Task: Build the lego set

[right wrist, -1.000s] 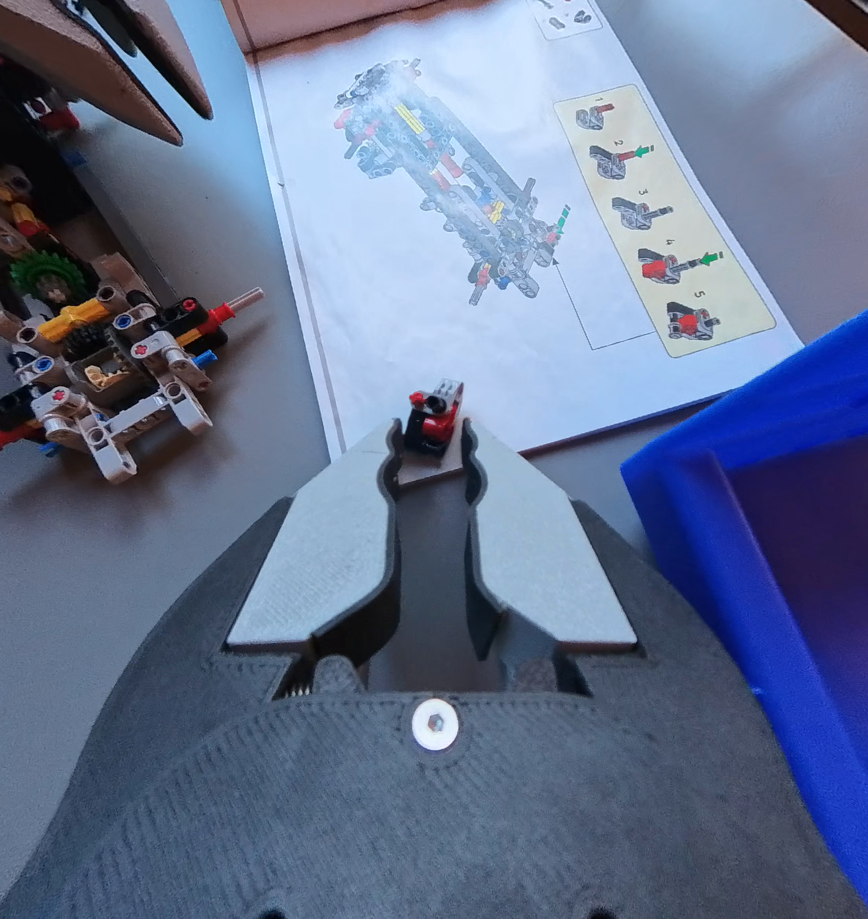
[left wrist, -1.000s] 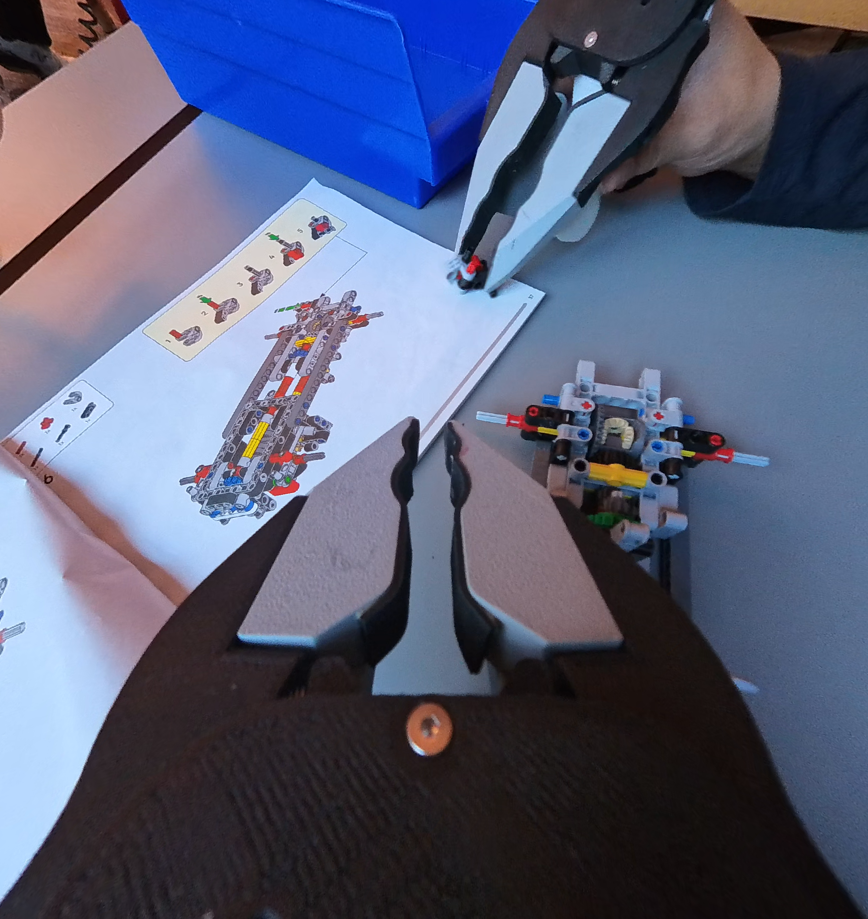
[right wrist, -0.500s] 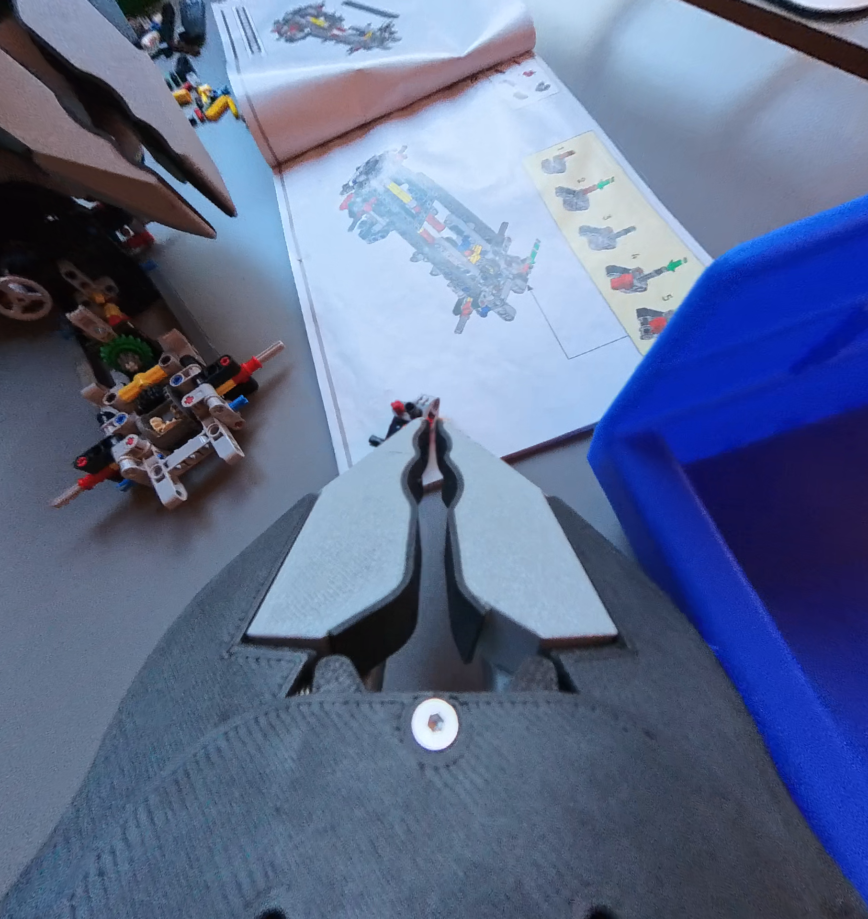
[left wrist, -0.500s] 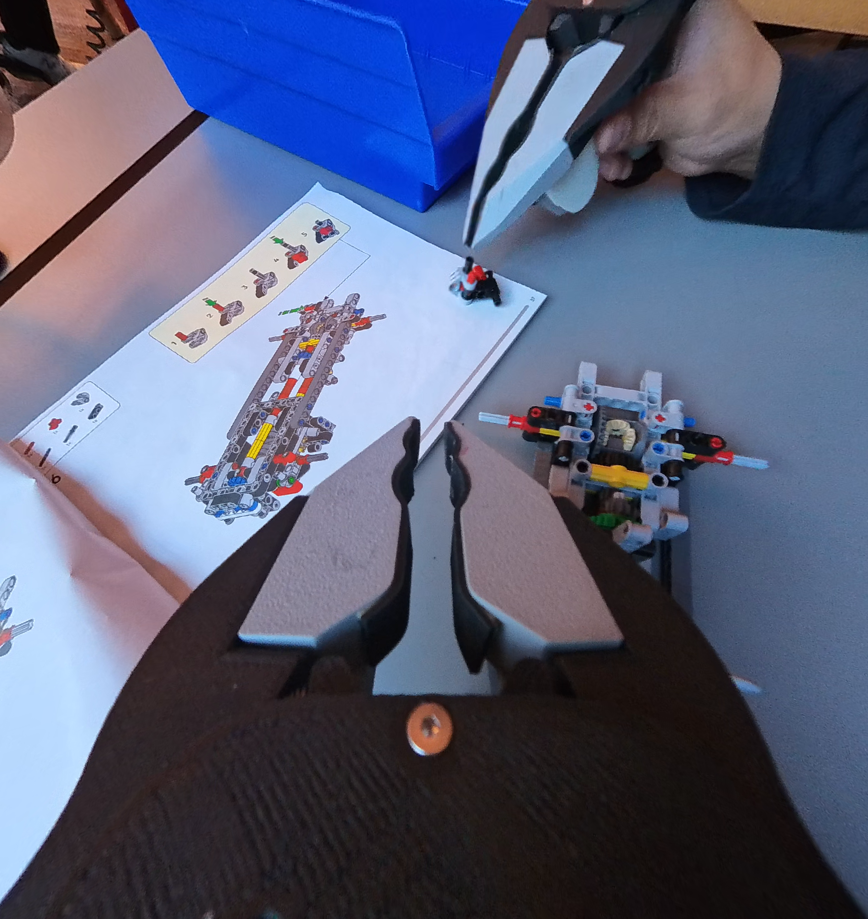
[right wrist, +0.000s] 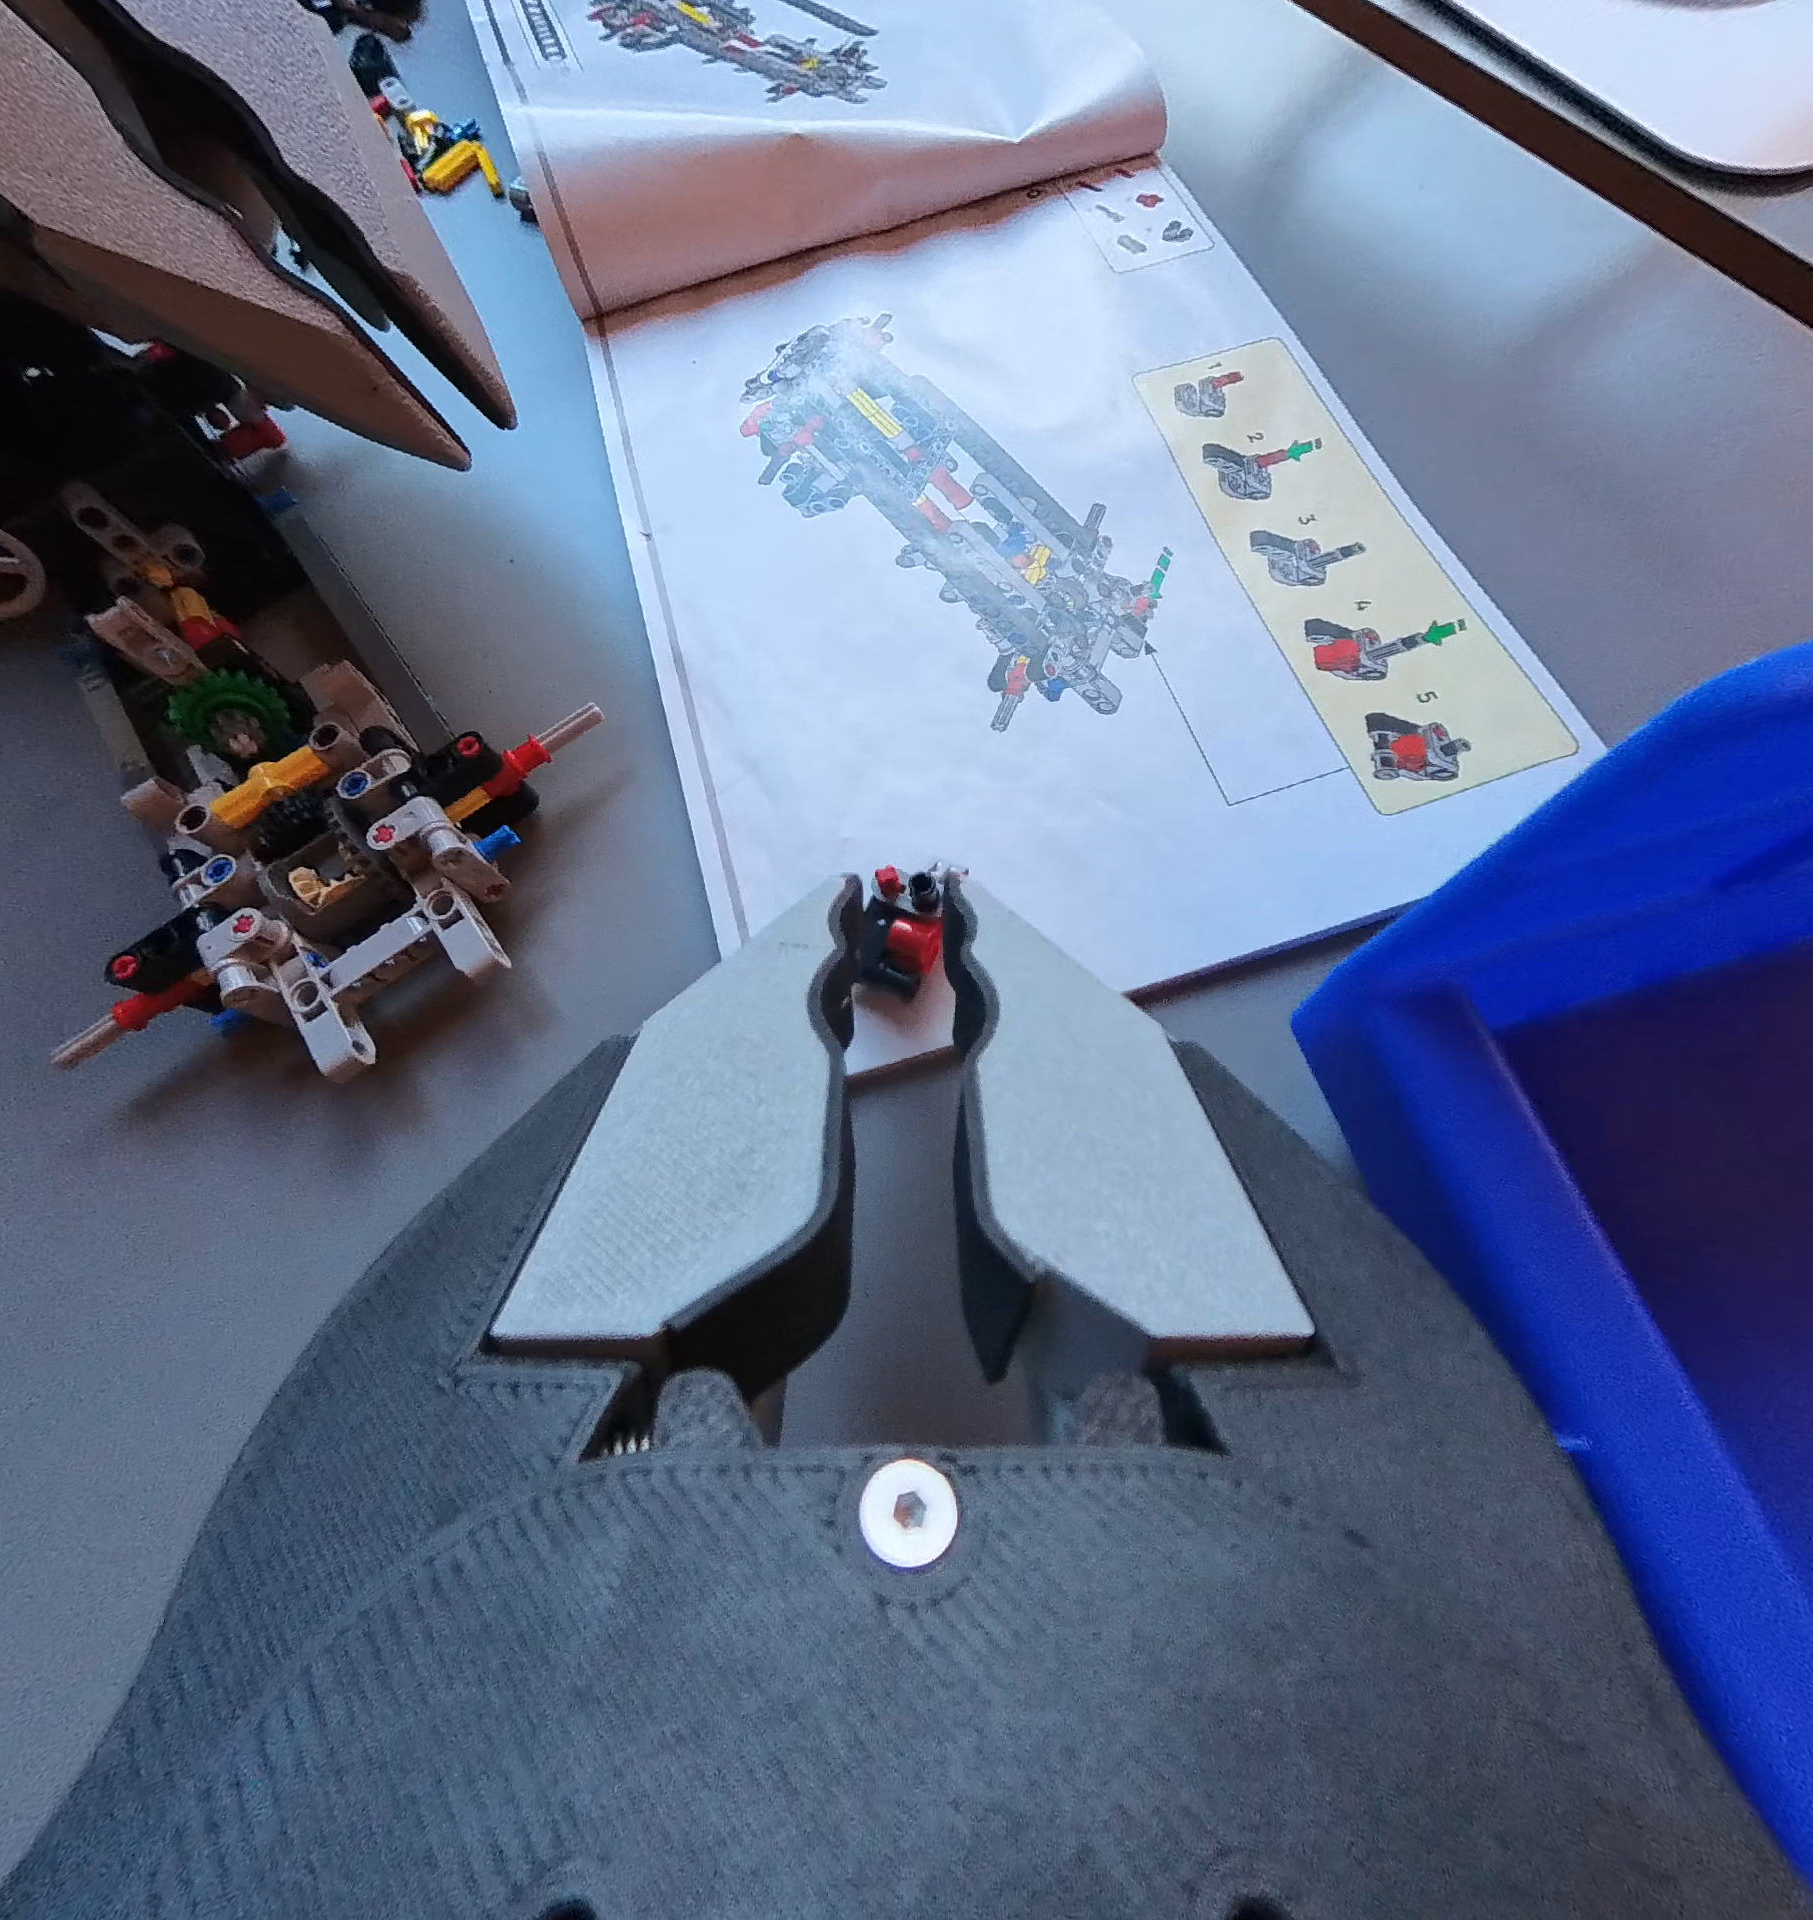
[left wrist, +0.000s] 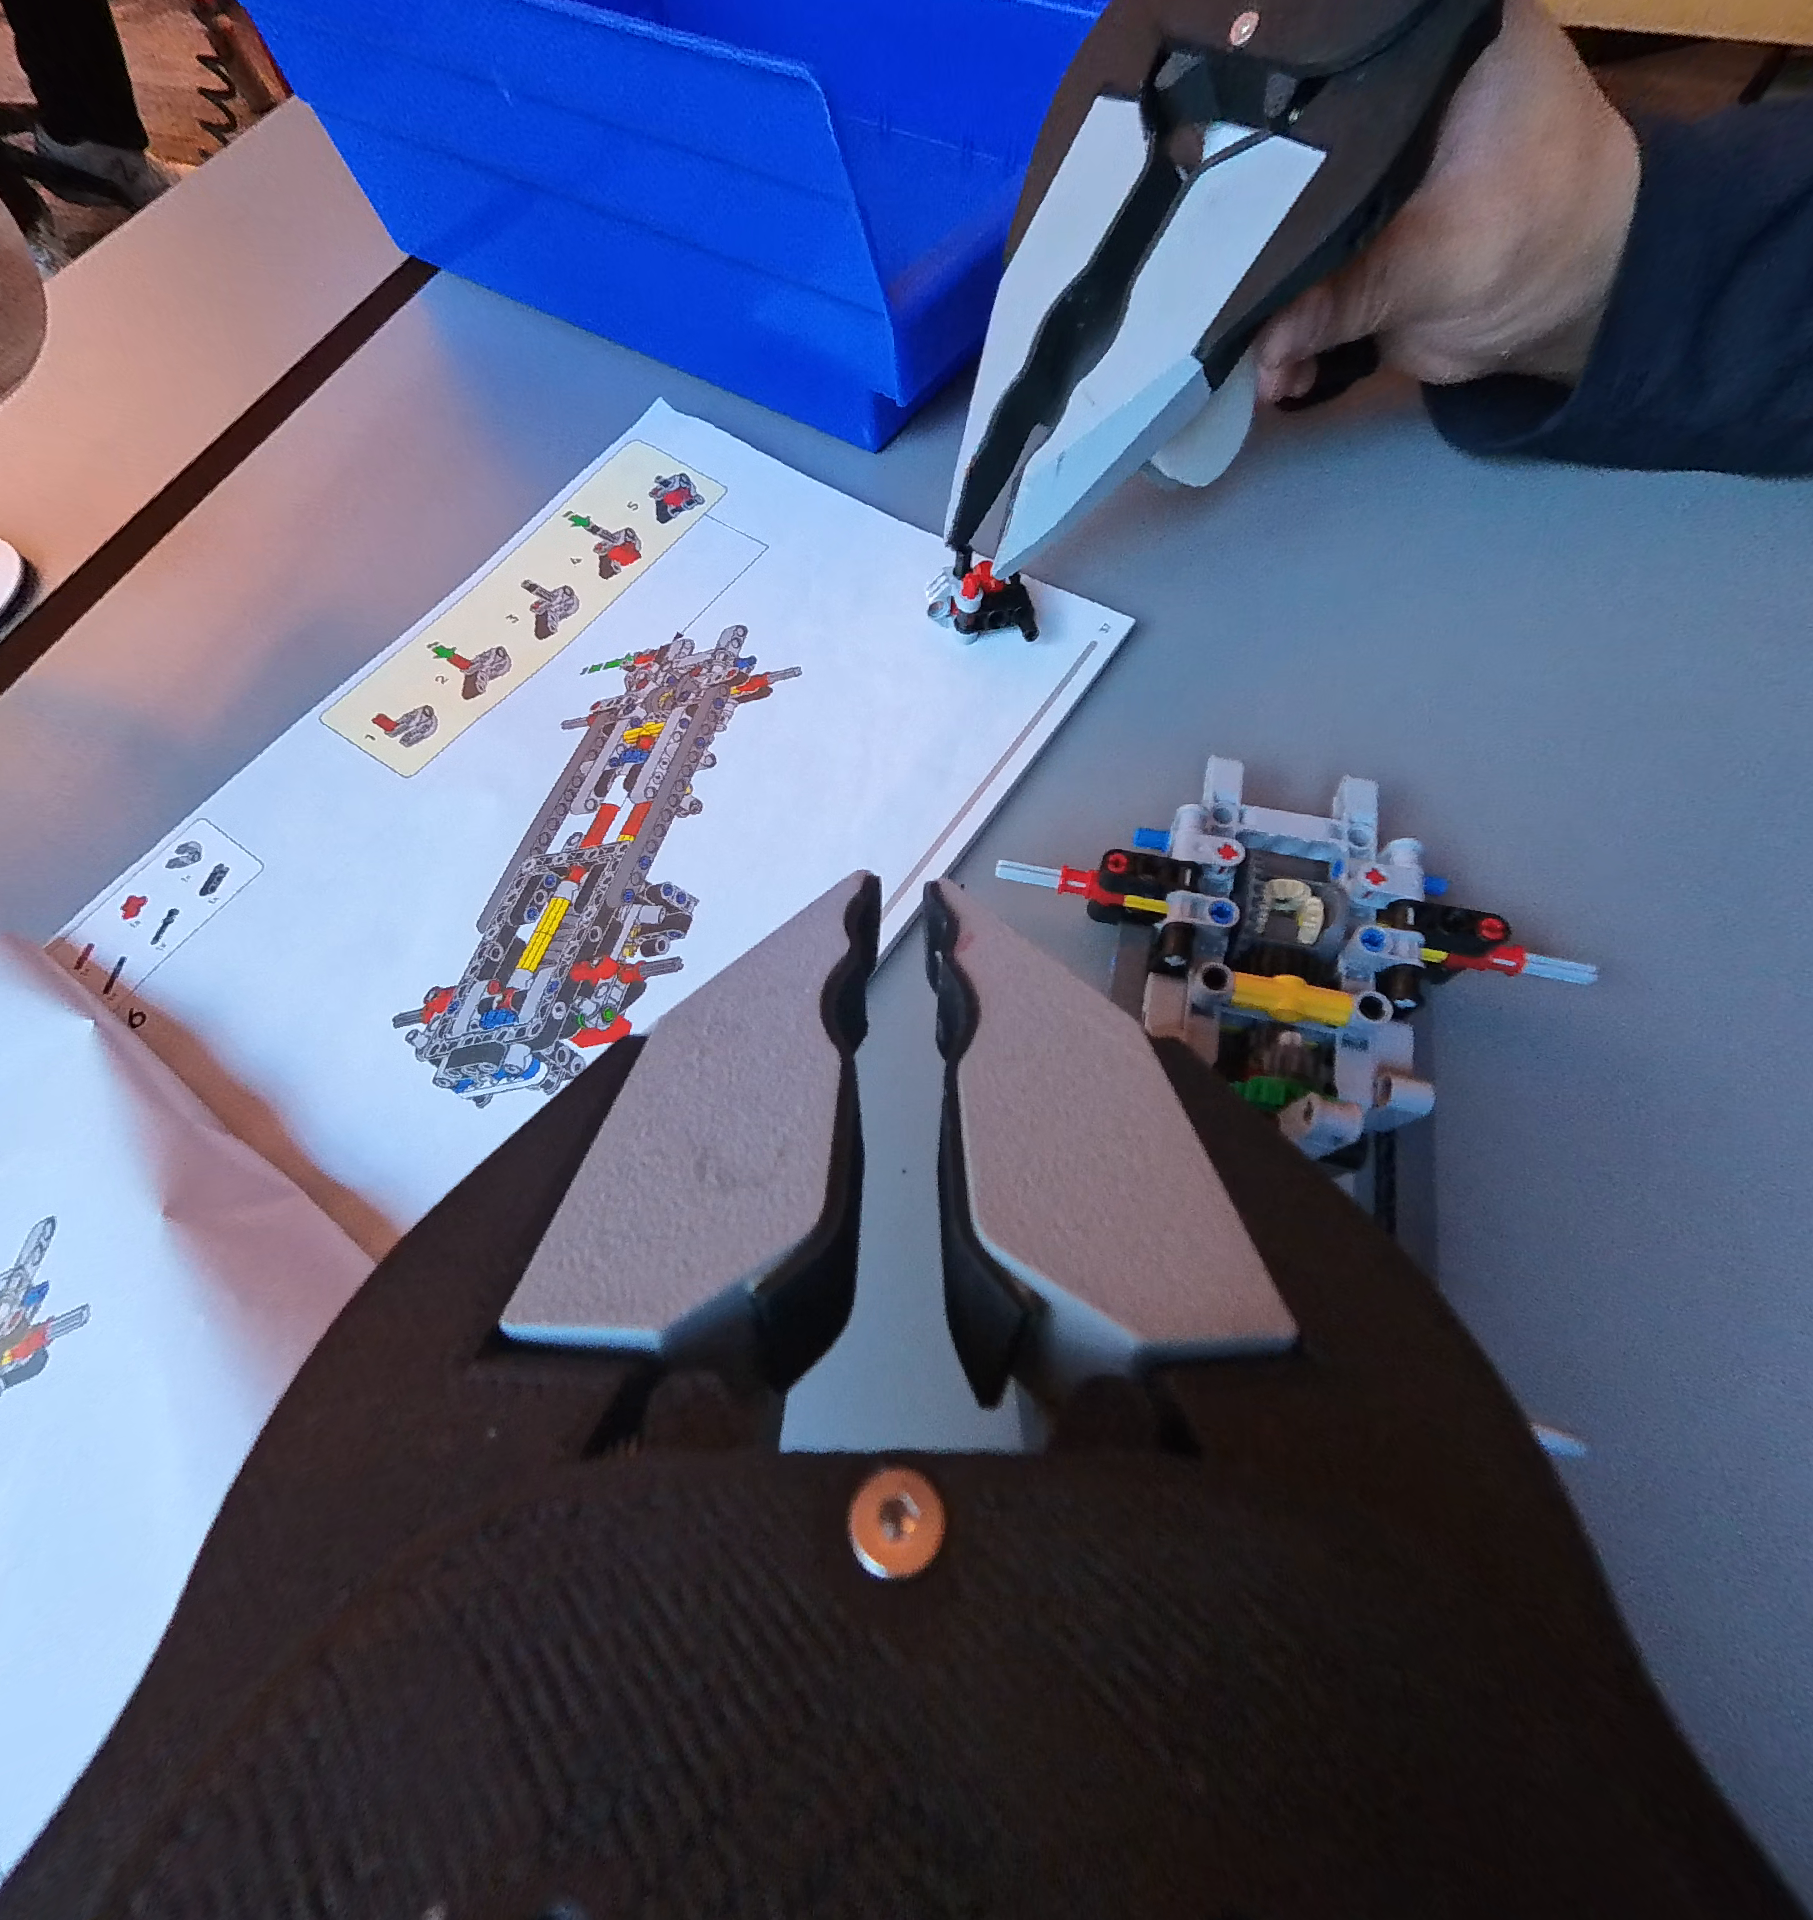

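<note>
A small red-and-black brick piece rests on the near corner of an open instruction booklet. My right gripper stands over the piece, and its two pads press on it from both sides. In the left wrist view, the right gripper points down onto the piece at the page corner. My left gripper hovers over the booklet's edge with its jaws a little apart and nothing between them. A partly built brick chassis lies just right of it and also shows in the right wrist view.
A blue bin stands behind the booklet, close on the right of my right gripper. A hand holds the right gripper. Loose bricks lie beyond the left gripper. A white object sits at the far table edge. Tip to tip, the grippers are about 12 centimetres apart.
The right gripper's pads came together on air and rose above the piece half a second ago. They have since reopened, come down and closed on it. The left gripper has not moved.
</note>
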{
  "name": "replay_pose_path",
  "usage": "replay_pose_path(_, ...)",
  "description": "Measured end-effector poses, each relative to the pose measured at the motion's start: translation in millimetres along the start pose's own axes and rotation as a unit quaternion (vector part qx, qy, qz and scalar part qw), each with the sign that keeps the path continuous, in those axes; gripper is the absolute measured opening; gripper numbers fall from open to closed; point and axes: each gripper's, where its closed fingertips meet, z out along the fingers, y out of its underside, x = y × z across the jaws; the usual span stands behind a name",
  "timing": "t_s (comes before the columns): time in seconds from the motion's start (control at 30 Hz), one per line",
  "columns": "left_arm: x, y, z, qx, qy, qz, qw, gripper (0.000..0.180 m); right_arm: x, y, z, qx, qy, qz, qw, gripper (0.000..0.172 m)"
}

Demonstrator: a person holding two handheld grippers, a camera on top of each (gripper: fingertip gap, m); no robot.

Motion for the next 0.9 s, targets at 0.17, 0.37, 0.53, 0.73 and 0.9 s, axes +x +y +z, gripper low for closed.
replay_pose_path(0.17, 1, 2, 1, -0.003, 0.002, 0.001, 1.0, 0.006, -1, -2, 1, 0.012, -0.018, 0.02, 1.0, 0.001)
replay_pose_path(0.37, 1, 3, 2, -0.005, 0.004, 0.0, 1.0, 0.006, 1, -2, -1, 0.017, -0.027, 0.037, 0.999, 0.0)
replay_pose_path(0.53, 1, 3, 2, -0.006, 0.003, 0.001, 1.0, 0.006, -1, -5, -2, 0.027, -0.046, 0.058, 0.997, 0.0)
replay_pose_path(0.73, 2, 3, 2, -0.006, 0.003, 0.003, 1.0, 0.005, 1, -8, -6, 0.045, -0.064, 0.086, 0.993, 0.0)
replay_pose_path(0.9, 3, 2, 2, -0.006, 0.003, 0.005, 1.0, 0.005, 1, -12, -9, 0.061, -0.084, 0.113, 0.988, 0.0)
